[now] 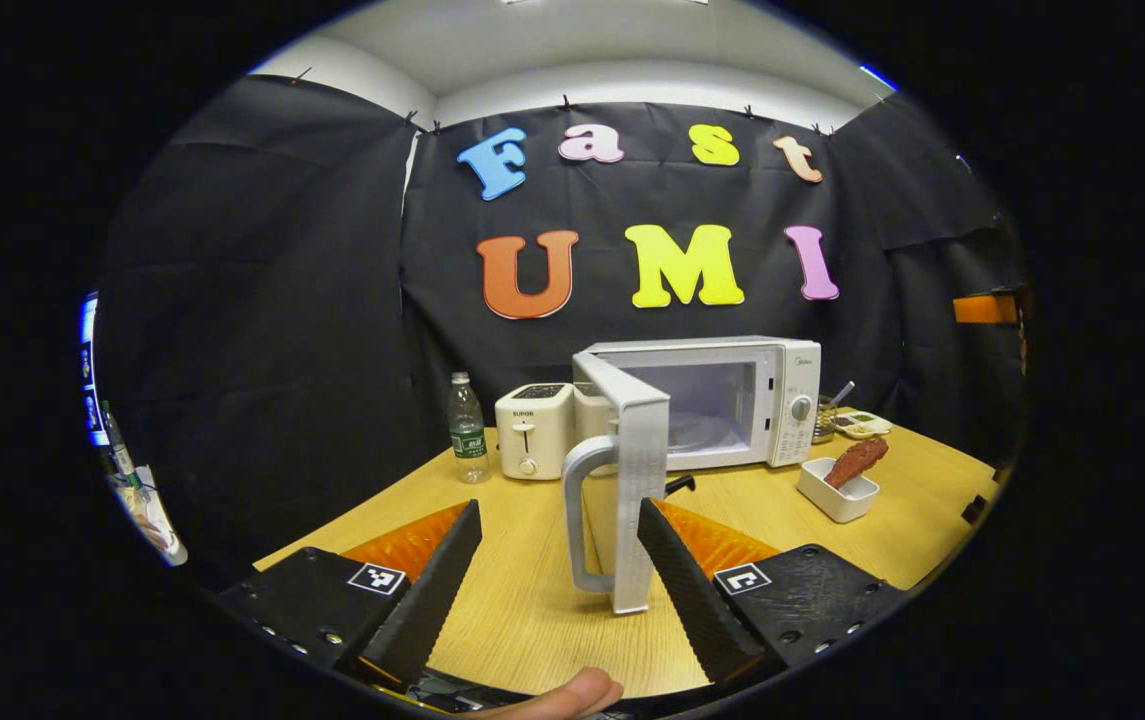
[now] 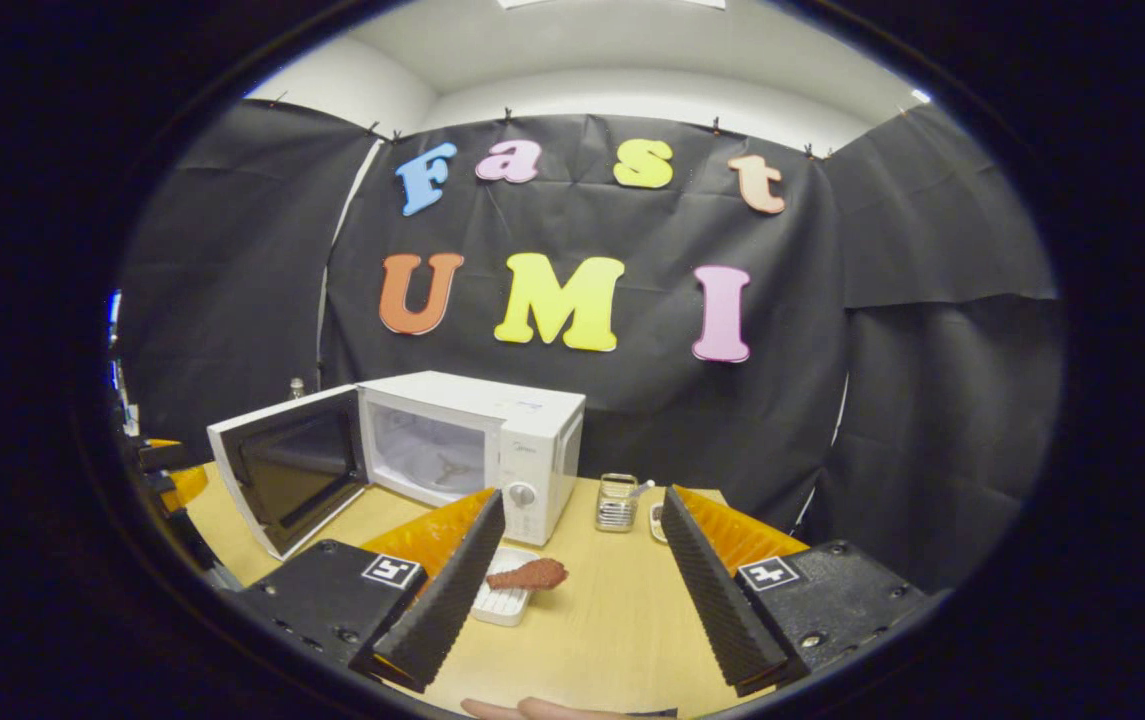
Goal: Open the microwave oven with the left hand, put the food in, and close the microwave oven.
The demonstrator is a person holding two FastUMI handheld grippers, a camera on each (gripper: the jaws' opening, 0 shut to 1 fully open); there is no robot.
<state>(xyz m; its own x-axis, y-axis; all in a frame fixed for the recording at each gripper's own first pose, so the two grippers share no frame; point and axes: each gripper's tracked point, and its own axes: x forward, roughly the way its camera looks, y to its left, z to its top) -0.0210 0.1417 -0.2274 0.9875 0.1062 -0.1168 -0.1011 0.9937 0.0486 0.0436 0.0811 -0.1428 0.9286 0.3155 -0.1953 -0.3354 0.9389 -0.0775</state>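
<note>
The white microwave (image 1: 732, 400) stands at the back of the wooden table, its door (image 1: 637, 480) swung wide open toward me. My left gripper (image 1: 560, 510) is open, and the door's grey handle (image 1: 577, 510) sits between its fingers without being pressed. A brown piece of food (image 1: 857, 460) lies in a small white dish (image 1: 837, 500) to the right of the microwave. In the right gripper view the microwave (image 2: 477, 440) shows its empty cavity and open door (image 2: 287, 475). My right gripper (image 2: 582, 500) is open above the table, with the food (image 2: 529, 575) and its dish (image 2: 500, 603) just beside its left finger.
A white toaster (image 1: 532, 430) and a water bottle (image 1: 469, 428) stand left of the microwave. A small tray (image 1: 862, 425) and a wire holder (image 2: 617, 502) sit at the back right. The table (image 1: 522, 600) ends close in front.
</note>
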